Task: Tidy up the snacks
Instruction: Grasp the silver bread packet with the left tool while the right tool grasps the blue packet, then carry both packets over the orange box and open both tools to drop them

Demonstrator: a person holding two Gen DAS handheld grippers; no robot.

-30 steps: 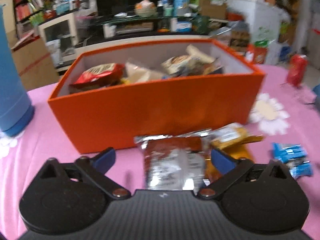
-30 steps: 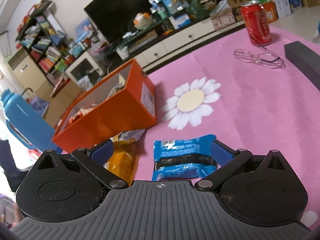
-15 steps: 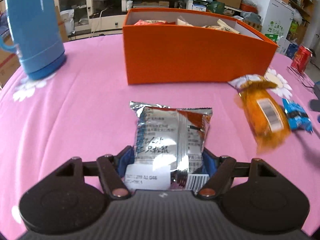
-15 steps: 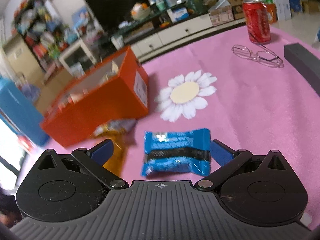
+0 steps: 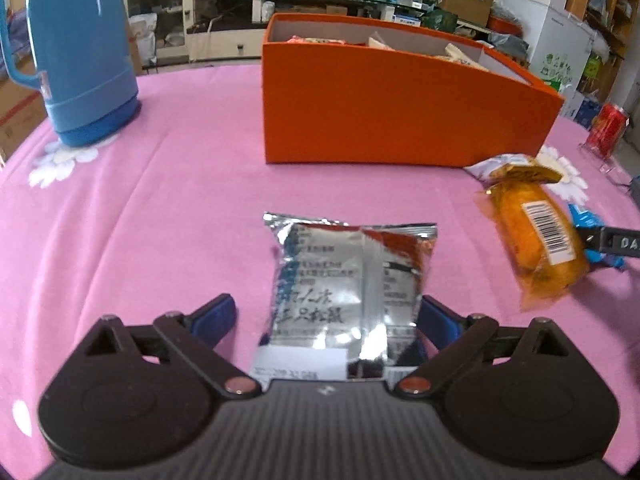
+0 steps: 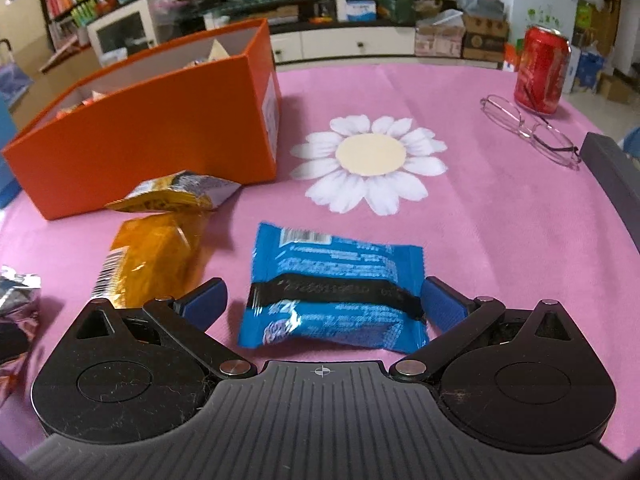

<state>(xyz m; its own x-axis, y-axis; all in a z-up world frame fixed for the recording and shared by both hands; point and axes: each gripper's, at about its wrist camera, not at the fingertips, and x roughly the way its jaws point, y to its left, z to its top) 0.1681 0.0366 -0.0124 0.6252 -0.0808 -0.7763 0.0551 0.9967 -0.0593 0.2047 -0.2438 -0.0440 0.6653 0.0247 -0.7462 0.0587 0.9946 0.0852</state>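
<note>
Pink tablecloth (image 5: 168, 208); orange box (image 5: 380, 112) hides its snacks.

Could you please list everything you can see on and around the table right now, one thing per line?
box: one, orange, open, snacks inside, far side of the table
silver packet: one, silver and red, flat on the cloth between the left tool's fingers
orange packet: one, orange, barcode up, near the box
yellow packet: one, yellow and silver, against the box front
blue packet: one, blue with a black band, between the right tool's fingers
flask: one, blue, far left
can: one, red, far right
glasses: one pair, thin frame, beside the can
tablecloth: one, pink with white daisies
left tool: one, black with blue pads, open
right tool: one, black with blue pads, open
</note>
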